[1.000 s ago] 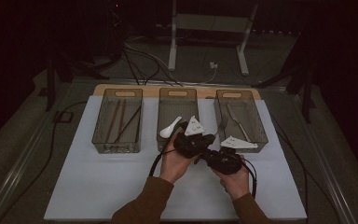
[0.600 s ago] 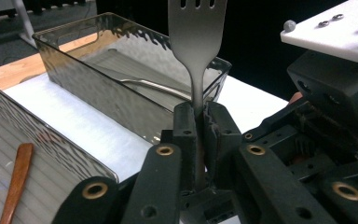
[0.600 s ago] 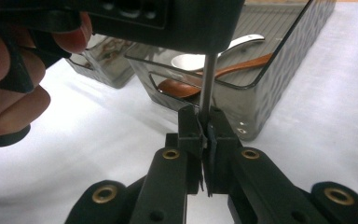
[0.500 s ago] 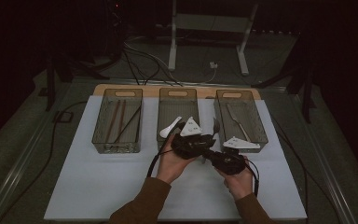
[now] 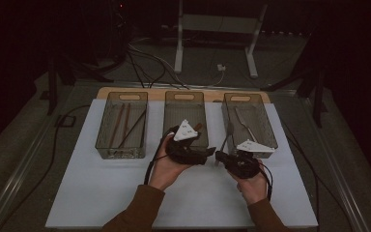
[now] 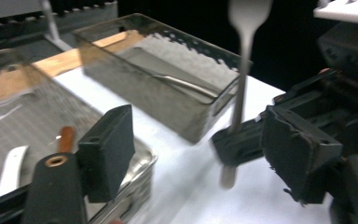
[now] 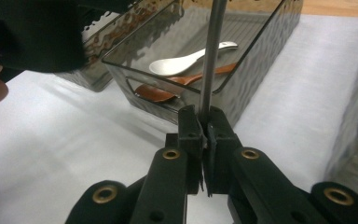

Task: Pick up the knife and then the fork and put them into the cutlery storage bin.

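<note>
right gripper point(image 7: 204, 133): jaws pinching an upright metal utensil point(image 7: 211, 56) | left gripper point(image 6: 200, 154): jaws spread, empty | middle bin point(image 7: 261, 51): white spoon point(image 7: 186, 59), wooden spoon point(image 7: 177, 85)

Brown sleeves point(image 5: 140, 205), black left claw point(image 5: 211, 151) and right claw point(image 5: 218, 155), brass screws, white three-cornered plates, black cables

a dim lab or recording setup, not a home: a desk point(image 5: 101, 203) under a white sheet carries three clear bins point(image 5: 122, 124) in a neat row. behind the desk, loose cables point(image 5: 147, 60) trail over a bare grey floor, a white metal stand point(image 5: 217, 29) rises, and dark equipment legs point(image 5: 53, 77) flank the desk.
</note>
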Tool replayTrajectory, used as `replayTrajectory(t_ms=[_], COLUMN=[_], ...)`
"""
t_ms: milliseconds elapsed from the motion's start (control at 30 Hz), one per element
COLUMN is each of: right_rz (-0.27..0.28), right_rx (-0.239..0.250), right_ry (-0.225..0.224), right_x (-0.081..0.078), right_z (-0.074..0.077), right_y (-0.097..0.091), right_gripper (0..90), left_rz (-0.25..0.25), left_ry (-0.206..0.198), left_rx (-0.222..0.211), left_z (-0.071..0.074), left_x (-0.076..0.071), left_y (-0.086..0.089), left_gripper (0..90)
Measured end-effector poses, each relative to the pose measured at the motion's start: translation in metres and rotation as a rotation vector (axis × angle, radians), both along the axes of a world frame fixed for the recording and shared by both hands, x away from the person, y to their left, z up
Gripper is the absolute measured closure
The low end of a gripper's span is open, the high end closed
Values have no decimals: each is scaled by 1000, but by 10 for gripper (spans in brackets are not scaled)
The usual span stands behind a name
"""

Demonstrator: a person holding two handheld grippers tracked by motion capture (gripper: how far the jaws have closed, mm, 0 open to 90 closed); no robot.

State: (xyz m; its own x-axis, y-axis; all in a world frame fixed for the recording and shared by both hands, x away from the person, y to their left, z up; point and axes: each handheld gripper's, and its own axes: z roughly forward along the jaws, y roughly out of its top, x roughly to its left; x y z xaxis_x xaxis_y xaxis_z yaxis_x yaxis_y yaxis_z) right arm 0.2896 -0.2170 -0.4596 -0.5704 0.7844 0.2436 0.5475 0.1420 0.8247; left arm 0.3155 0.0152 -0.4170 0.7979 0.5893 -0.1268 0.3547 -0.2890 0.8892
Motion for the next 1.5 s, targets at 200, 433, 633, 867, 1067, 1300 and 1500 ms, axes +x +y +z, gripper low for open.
replayTrajectory(t_ms=[200,433,633,867,1067,1300,1500], right_rz=[-18,-42,-63,-85,-106,-141,-175], right_rx=[-10,-25,-28,-27,-24,-18,-17], right_ry=[-1,-4,-10,-19,-19,-31,-30], right_x=[3,9,14,19,24,29,34], right_z=[3,8,15,22,25,33,36], right_y=[-6,-13,-20,-28,-36,-48,-58], right_gripper=[871,871,871,871,871,870,870], left_rz=[72,133,171,247,318,381,415], left_ry=[7,13,-13,-49,-63,-77,-84], left_rx=[28,17,22,33,30,35,49], left_z=[-5,-12,-17,-22,-33,-42,-46], left_x=[-3,-7,-14,-21,-29,-41,-47], left_y=[28,66,89,121,150,173,187], left_gripper=[161,11,6,6,6,6,6])
